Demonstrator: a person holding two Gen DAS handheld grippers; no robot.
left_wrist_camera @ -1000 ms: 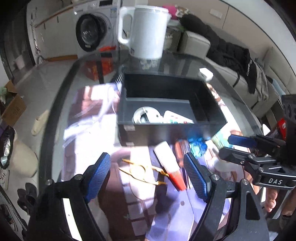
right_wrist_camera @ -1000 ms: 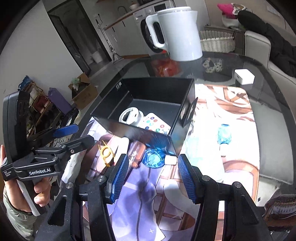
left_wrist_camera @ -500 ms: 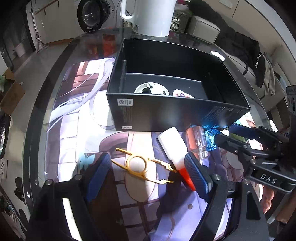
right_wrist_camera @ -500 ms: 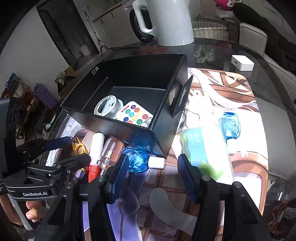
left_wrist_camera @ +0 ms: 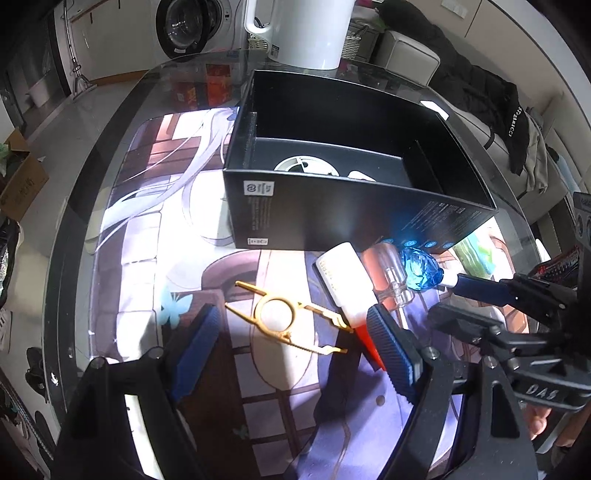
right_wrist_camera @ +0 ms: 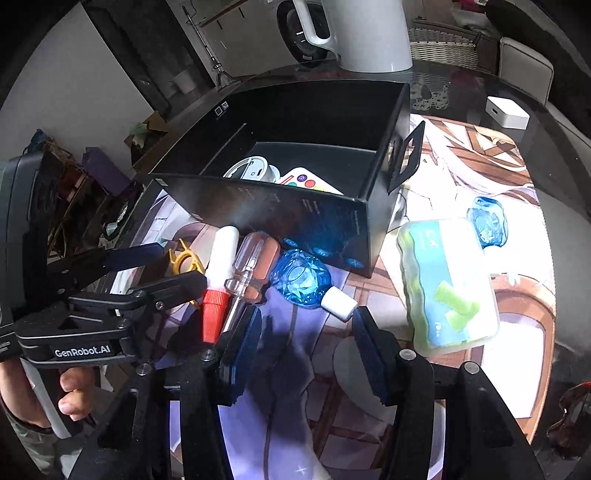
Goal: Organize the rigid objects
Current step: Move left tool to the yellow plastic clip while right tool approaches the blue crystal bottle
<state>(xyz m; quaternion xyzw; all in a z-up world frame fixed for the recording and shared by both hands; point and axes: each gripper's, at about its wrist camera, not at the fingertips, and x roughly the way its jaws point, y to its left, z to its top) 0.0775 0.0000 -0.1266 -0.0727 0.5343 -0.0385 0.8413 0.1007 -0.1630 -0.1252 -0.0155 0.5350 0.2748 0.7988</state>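
A black open box [left_wrist_camera: 332, 206] [right_wrist_camera: 295, 218] stands on the printed mat and holds a white round device [right_wrist_camera: 251, 170] and a colourful button remote [right_wrist_camera: 310, 182]. In front of it lie a gold clip [left_wrist_camera: 284, 317], a white tube with a red cap [left_wrist_camera: 345, 288] [right_wrist_camera: 219, 269], a clear-handled screwdriver [right_wrist_camera: 251, 269] and a blue bottle with a white cap [right_wrist_camera: 304, 282]. My left gripper [left_wrist_camera: 295, 347] is open, just short of the gold clip. My right gripper [right_wrist_camera: 301, 343] is open, its fingers either side of the blue bottle's cap.
A green and blue pack [right_wrist_camera: 448, 280] and a second blue bottle [right_wrist_camera: 487, 223] lie right of the box. A white kettle [right_wrist_camera: 364, 33] stands behind it. A small white box [right_wrist_camera: 508, 112] sits far right on the glass table [left_wrist_camera: 122, 122].
Both grippers have dropped and moved forward toward the objects in front of the box. The right gripper has closed in on the blue bottle. Both stay open.
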